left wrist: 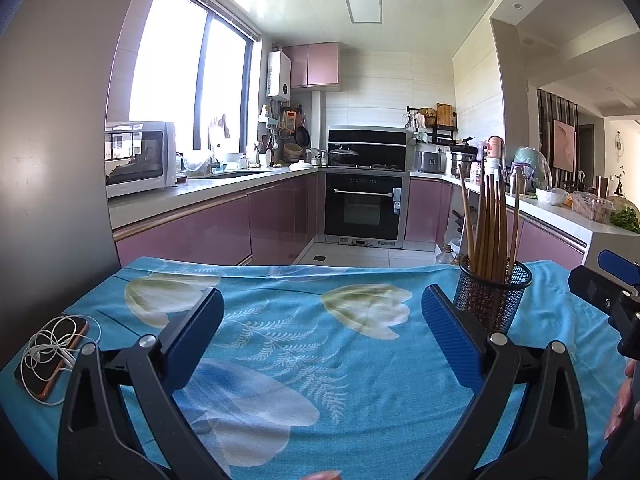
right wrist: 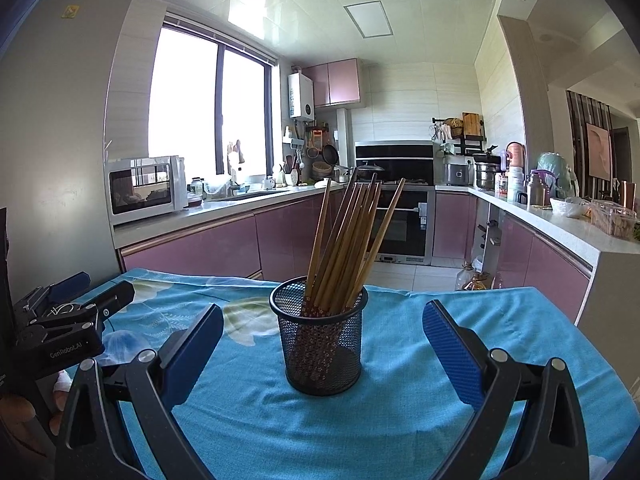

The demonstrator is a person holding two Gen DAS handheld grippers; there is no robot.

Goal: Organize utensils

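Note:
A black mesh holder (right wrist: 320,344) stands upright on the blue floral cloth (right wrist: 400,400), with several wooden chopsticks (right wrist: 348,240) standing in it and leaning right. My right gripper (right wrist: 322,330) is open, its blue pads either side of the holder and a little nearer the camera, touching nothing. In the left wrist view the same holder (left wrist: 490,296) with chopsticks (left wrist: 490,220) sits at the right, just beyond the right pad. My left gripper (left wrist: 322,312) is open over bare cloth (left wrist: 320,340). Each gripper shows at the edge of the other's view.
A phone with tangled white earphones (left wrist: 50,356) lies at the table's left edge. A grey wall or fridge (left wrist: 52,160) rises on the left. Beyond the table's far edge are kitchen counters, an oven (left wrist: 364,208) and a microwave (left wrist: 138,158). A hand (left wrist: 622,400) shows at right.

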